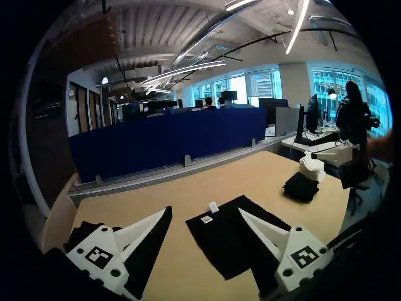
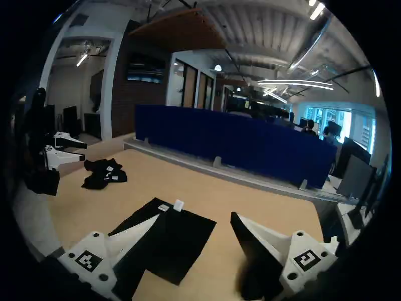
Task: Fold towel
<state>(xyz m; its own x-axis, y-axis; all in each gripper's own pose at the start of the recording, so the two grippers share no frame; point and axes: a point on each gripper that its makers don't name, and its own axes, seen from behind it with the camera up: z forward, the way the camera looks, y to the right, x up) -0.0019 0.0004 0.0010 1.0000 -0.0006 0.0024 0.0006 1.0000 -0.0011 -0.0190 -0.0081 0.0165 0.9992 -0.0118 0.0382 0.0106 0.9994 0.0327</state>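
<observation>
A black towel (image 1: 228,238) lies flat and folded on the wooden table (image 1: 250,175), with two small white tags at its far edge. My left gripper (image 1: 204,209) hovers over its near side, open, with nothing between the fingers. In the right gripper view the same towel (image 2: 173,238) lies under the left finger of my right gripper (image 2: 196,215), which also stands open and holds nothing. Each gripper appears in the other's view: the right one (image 1: 337,153) at the table's far right, the left one (image 2: 61,150) at the far left.
A stack of folded black and white towels (image 1: 305,181) sits near the table's right end. A crumpled heap of black towels (image 2: 104,173) lies at the other end. A blue partition (image 1: 170,140) runs along the table's far edge, with office desks and monitors beyond.
</observation>
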